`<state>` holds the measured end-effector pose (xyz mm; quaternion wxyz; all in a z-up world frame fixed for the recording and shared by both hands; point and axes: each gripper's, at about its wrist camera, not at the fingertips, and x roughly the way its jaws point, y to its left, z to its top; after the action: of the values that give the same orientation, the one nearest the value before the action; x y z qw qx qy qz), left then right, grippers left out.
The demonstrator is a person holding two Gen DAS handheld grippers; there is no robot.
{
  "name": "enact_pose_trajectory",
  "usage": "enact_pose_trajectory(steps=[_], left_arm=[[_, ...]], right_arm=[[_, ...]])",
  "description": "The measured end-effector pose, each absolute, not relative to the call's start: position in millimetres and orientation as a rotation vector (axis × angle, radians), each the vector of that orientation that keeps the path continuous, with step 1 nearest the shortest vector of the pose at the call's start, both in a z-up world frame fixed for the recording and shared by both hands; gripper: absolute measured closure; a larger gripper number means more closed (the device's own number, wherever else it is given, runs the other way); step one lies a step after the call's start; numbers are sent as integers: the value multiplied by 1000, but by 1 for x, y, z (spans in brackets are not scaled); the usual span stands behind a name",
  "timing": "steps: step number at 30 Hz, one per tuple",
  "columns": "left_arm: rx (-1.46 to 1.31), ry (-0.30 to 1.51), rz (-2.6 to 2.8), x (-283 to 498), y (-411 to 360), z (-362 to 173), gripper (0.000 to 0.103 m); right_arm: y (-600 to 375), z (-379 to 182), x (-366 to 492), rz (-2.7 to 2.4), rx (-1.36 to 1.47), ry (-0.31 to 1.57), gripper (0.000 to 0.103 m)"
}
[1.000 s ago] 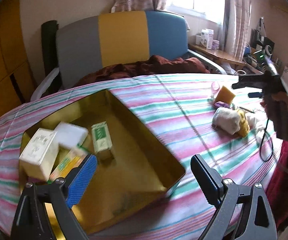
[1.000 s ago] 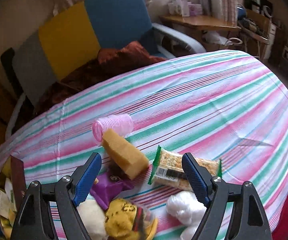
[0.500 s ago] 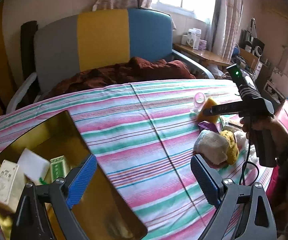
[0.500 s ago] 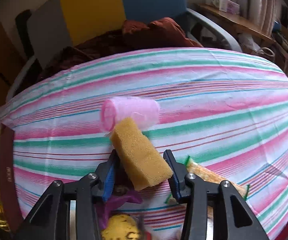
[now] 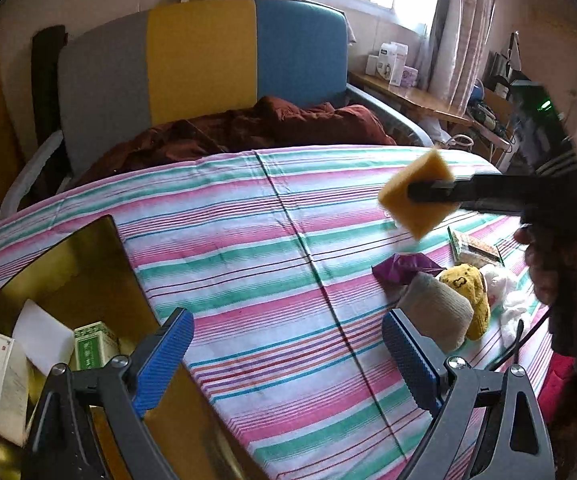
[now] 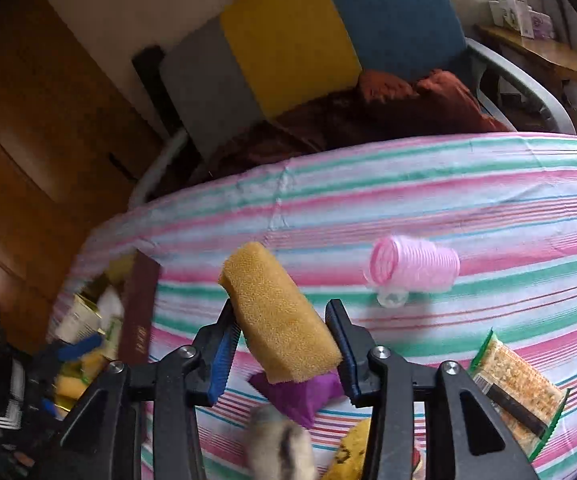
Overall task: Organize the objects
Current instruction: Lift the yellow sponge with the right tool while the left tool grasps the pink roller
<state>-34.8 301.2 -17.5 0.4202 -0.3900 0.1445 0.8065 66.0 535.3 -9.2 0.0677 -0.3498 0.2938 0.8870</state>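
My right gripper (image 6: 284,344) is shut on a yellow sponge block (image 6: 280,316) and holds it above the striped tablecloth; the left wrist view shows the same sponge (image 5: 416,196) pinched in mid-air. A pink hair roller (image 6: 412,264) lies on the cloth beyond it. Below are a purple wrapper (image 6: 300,392), a snack bar packet (image 6: 516,380), a rolled grey sock (image 5: 436,312) and a yellow plush (image 5: 468,292). My left gripper (image 5: 288,352) stands open over the cloth, nothing between its fingers, beside the gold tin (image 5: 68,264) holding small boxes (image 5: 92,344).
A grey, yellow and blue chair (image 5: 204,64) with a brown blanket (image 5: 256,128) stands behind the table. A wooden shelf (image 5: 420,100) with boxes runs under the window at right. A person's hand (image 5: 552,264) grips the right tool. White fluffy items (image 5: 504,292) lie near the table's right edge.
My right gripper closed on the yellow sponge and lifted it off the pile, swinging left. My left gripper swung right, from over the gold tin to over the cloth.
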Motion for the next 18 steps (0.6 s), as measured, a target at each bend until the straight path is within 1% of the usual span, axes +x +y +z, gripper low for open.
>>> enact_pose_trajectory(steps=[4,9,14,18], left_arm=[[-976,369,1989,-33,316,-18,8],[-915,414,1947,-31,349,-9,8],[-799,507,1872,-26,399,1,8],[-778,570,1805,-26,444,-2,8]], right_arm=[[546,11,83,2677,-863,929,60],[576,22,122,2511,-616,1019,60],[593,17,143,2362,-550,1076,59],[596,16,146,2337,-558,1095,59]])
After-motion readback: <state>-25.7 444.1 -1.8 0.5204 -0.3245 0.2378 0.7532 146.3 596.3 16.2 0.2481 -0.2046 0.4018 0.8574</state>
